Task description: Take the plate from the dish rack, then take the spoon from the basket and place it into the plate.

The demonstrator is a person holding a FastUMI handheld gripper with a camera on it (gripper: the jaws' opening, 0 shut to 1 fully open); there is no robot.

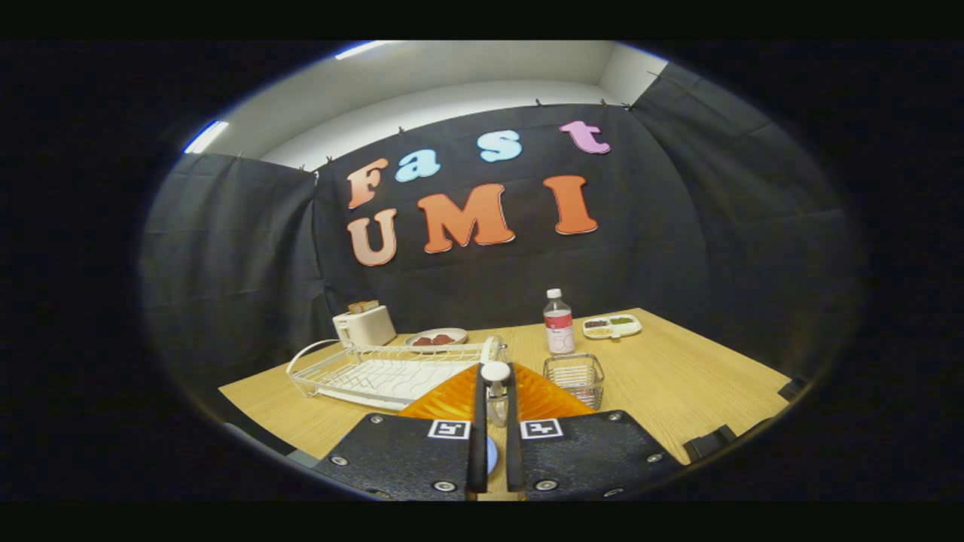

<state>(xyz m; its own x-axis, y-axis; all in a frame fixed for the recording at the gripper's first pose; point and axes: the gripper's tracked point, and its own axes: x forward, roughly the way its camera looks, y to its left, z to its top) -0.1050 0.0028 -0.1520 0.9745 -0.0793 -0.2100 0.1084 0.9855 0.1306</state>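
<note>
While the gripper (493, 410) sits low in the middle of the frame, its two black fingers (477, 429) are nearly closed and pinch a spoon (495, 380) between them. The spoon stands up with its white round end at the top, just above the fingertips.

Right under the fingers and just ahead of them lies an orange plate (452, 399) on the table (678, 376). The spoon hangs over the plate; I cannot tell if it touches it.

A bit to the right of the fingers, near the plate, stands a small wire basket (576, 376). To the left, past the plate, is a white rack (376, 369).

Farther back, above the basket, stands a clear bottle (558, 324) with a white cap. To its right, near the far edge of the table, lies a white tray (611, 325) with small bits of food in it. Behind the rack, toward the middle, lies a dish (435, 339) with something dark on it. At the left back corner stands a white toaster (364, 325) with toast in it.
</note>
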